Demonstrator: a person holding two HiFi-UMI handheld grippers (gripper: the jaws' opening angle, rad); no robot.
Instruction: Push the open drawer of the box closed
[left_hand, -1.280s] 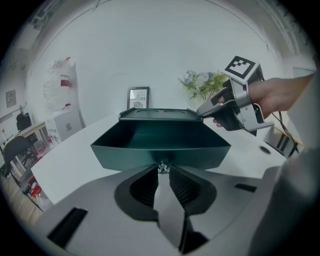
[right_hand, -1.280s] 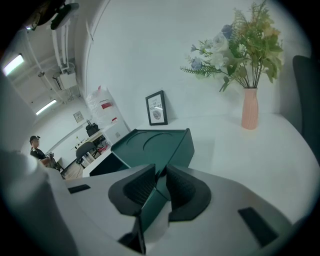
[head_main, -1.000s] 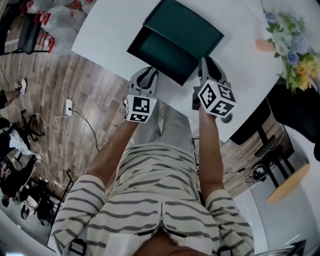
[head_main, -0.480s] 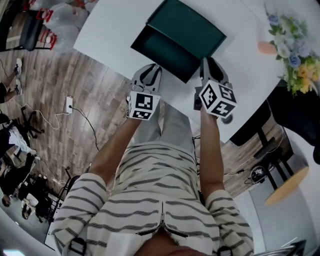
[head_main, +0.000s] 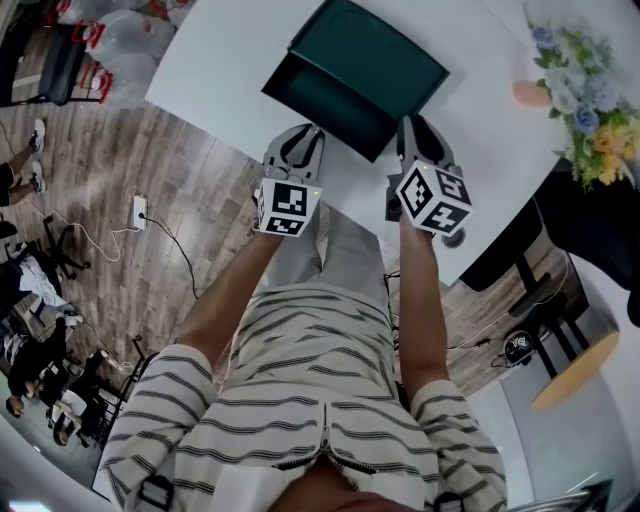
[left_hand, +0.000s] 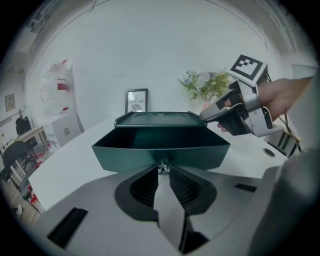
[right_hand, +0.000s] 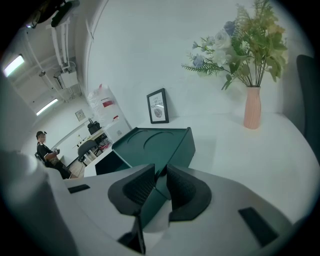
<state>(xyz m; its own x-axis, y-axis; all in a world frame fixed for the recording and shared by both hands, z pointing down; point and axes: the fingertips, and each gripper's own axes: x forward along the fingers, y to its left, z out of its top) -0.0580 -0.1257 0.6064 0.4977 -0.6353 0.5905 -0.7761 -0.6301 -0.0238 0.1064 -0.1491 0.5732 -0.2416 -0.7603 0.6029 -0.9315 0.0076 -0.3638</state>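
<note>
Now, left hand-held gripper: is held low and aimed at the drawer front. Its jaws are set narrow, with a slim gap left between the pads. The small knob is met right at the tips, and no pinch on it is shown.
Right hand-held gripper: is closed around the near corner of the box, whose green wall fills the space between the pads.
Drawer: is seen pulled well out of the box toward the person, its front facing the left jaws.
Box: is set on the white counter, near its edge, with two round recesses shown in its top.
Beyond: a framed print and a vase of flowers are stood well behind the box.
Step in hand: the push is judged to be lined up but not yet carried through, since the drawer is far from shut.
Next move: a straight, level push along the drawer's slide is called for. The box should be braced by the right grip so that it is not shoved across the counter.
</note>
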